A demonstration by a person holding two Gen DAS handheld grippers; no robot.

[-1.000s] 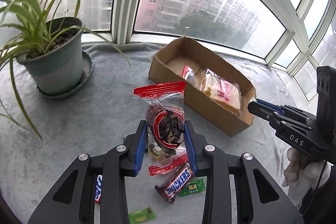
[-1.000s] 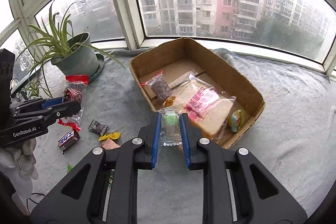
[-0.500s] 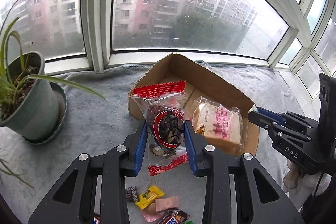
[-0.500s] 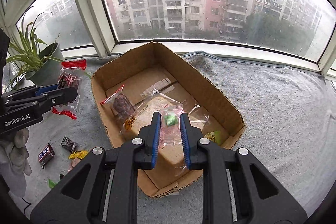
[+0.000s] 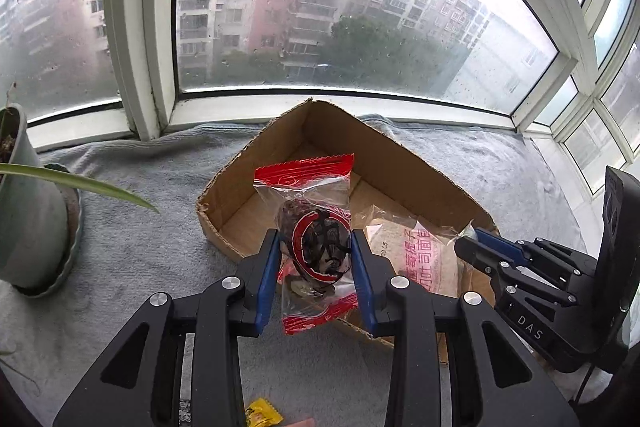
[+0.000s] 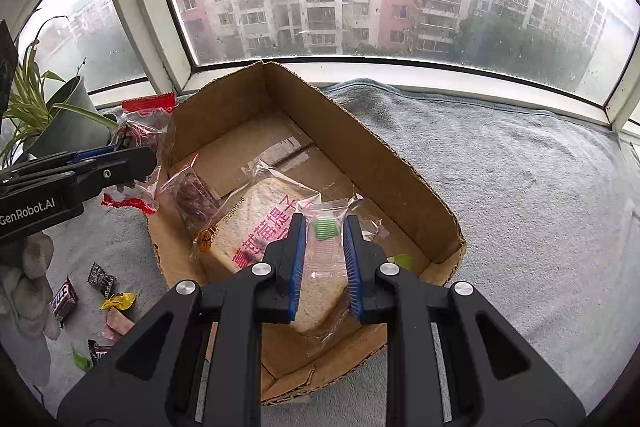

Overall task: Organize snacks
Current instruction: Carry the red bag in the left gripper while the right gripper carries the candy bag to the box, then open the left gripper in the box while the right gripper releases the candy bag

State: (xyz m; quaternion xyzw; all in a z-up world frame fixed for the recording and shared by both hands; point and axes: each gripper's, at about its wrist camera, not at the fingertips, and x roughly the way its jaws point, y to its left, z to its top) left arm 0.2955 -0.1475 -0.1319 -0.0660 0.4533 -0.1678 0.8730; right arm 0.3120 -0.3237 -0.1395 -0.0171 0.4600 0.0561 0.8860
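My left gripper is shut on a clear snack packet with red ends and holds it above the near left rim of the open cardboard box. My right gripper is shut on a small clear packet with a green sweet and holds it over the box, above a wrapped bread slice. A red-edged snack packet lies in the box beside the bread. The left gripper and its packet show at the box's left rim in the right wrist view.
A potted plant stands left of the box on the grey towel. Several loose sweets lie on the towel near the front left, among them a Snickers bar and a yellow candy. Window frames run behind the box.
Both grippers have moved forward with their packets. The left now holds its packet at the box's rim; the right has come over the bread inside the box.
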